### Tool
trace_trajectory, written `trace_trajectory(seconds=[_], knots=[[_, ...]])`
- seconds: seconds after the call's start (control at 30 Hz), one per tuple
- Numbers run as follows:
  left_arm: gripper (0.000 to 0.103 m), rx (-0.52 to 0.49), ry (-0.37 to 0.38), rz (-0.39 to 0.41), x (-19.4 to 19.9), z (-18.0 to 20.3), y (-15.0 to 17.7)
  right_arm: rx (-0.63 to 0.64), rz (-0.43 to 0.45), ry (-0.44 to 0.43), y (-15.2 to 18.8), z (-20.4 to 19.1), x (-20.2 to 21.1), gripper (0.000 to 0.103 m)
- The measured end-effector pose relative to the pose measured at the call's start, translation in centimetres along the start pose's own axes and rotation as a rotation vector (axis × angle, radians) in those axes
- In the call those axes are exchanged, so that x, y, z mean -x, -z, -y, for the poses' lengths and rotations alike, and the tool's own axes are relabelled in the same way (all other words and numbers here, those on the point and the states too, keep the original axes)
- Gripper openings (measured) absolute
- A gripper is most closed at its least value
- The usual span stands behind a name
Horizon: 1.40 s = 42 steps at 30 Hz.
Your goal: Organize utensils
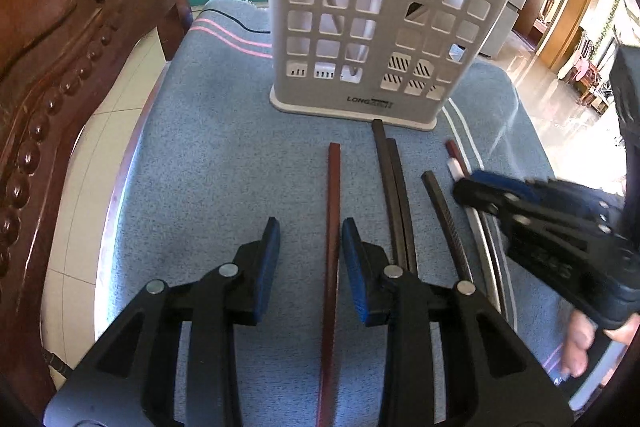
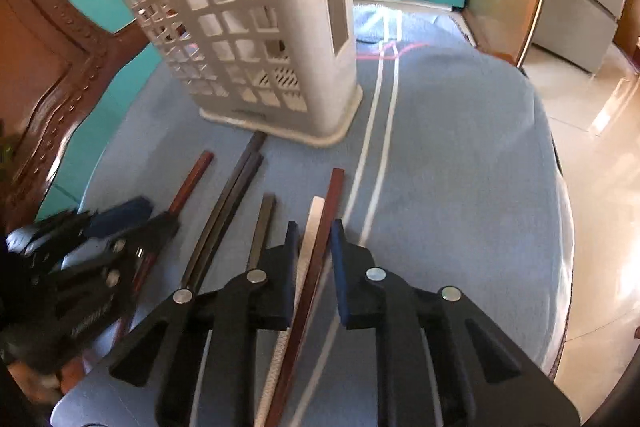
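Red-brown stick: one chopstick (image 1: 333, 227) lies flat on the blue towel (image 1: 208, 163), its long axis running straight away from the left gripper (image 1: 310, 247) toward the holder (image 1: 372, 27).
Left fingers: spread, one pad (image 1: 269, 259) on each side of that stick, not pressing it; the stick sits nearer the right-hand pad.
Right fingers: the right gripper (image 2: 314, 251) straddles a white stick (image 2: 310, 239) and a second red-brown stick (image 2: 326, 227) lying side by side; the gap is narrow, but I cannot tell whether the pads actually pinch them.
Axis, right pair: along the fingers, far ends toward the holder, slightly tilted right.
Other sticks: a dark pair (image 1: 394, 195) touching each other and one dark single (image 1: 446, 219) lie between the two grippers, all roughly parallel.
Nearer hand: left for the lone red-brown stick, right for the white and red-brown pair; the dark ones lie between, either could reach.
Holder: grey lattice box, upright at the far side of the towel, the dark pair's far end almost touching its base.
Holder contents: no sticks visible through the openings of the nearer compartments; dark diagonal shapes show behind the right-hand openings in the left view, which may be background.
Bench: covered by the towel; a carved wooden chair (image 1: 52, 67) stands beside it.
Judgement: pick-up stage, nothing loaded yet; each grip closes across the stick's width.
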State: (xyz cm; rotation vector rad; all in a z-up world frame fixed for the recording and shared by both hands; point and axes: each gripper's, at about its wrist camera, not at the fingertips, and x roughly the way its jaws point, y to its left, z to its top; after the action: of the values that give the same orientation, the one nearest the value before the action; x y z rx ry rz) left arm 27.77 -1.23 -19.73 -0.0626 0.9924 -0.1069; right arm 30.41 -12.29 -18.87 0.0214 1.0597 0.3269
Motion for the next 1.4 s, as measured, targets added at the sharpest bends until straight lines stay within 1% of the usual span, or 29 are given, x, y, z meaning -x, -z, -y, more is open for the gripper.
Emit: trace_trajectory(seconds=[0.17,0.33,0.37,0.43,0.53,0.63,0.73,0.8,0.87,0.9,0.93,1.0,1.1,1.27,1.4], knots=[[0.035,-0.017,-0.014,0.005,0.0,0.5,0.1,0.047,0.014,0.005,1.4,-0.3,1.3,0.013],[0.035,-0.008,-0.002,0.001,0.1,0.2,0.1,0.072,0.104,-0.029,2.4,0.1,4.2,0.013],[0.035,-0.009,-0.003,0.002,0.1,0.3,0.1,0.069,0.115,-0.025,2.5,0.3,4.5,0.014],[0.036,-0.013,-0.005,0.002,0.1,0.3,0.2,0.047,0.124,-0.016,2.5,0.8,4.8,0.025],[0.039,-0.019,-0.008,0.003,0.1,0.6,0.3,0.025,0.106,0.006,2.3,1.5,4.4,0.026],[0.039,-0.024,-0.011,0.004,0.2,0.8,0.4,0.023,0.071,0.025,2.6,1.9,3.7,0.026],[0.039,-0.029,-0.014,0.005,0.3,0.9,0.5,0.048,0.039,0.058,2.8,1.1,2.1,0.026],[0.039,-0.032,-0.016,0.005,0.2,0.9,0.5,0.066,0.027,0.062,2.9,0.4,1.5,0.026],[0.039,-0.036,-0.018,0.006,0.2,1.1,0.5,0.096,0.033,0.094,3.2,-0.3,1.4,0.026],[0.039,-0.037,-0.019,0.006,0.2,1.1,0.5,0.107,0.034,0.099,3.2,-0.5,1.4,0.02],[0.039,-0.038,-0.018,0.006,0.3,1.1,0.5,0.108,0.034,0.079,3.3,-0.6,1.5,0.013],[0.039,-0.04,-0.018,0.005,0.3,1.2,0.5,0.098,0.034,0.052,3.4,-0.6,1.5,0.013],[0.039,-0.04,-0.018,0.005,0.3,1.1,0.5,0.101,0.048,0.051,3.6,-0.7,2.0,0.013],[0.041,-0.045,-0.021,0.005,0.3,1.1,0.5,0.085,0.03,0.055,3.6,-0.5,1.7,0.013],[0.041,-0.051,-0.025,0.005,0.2,1.4,0.6,0.076,0.04,0.047,3.2,-0.2,1.8,0.013]])
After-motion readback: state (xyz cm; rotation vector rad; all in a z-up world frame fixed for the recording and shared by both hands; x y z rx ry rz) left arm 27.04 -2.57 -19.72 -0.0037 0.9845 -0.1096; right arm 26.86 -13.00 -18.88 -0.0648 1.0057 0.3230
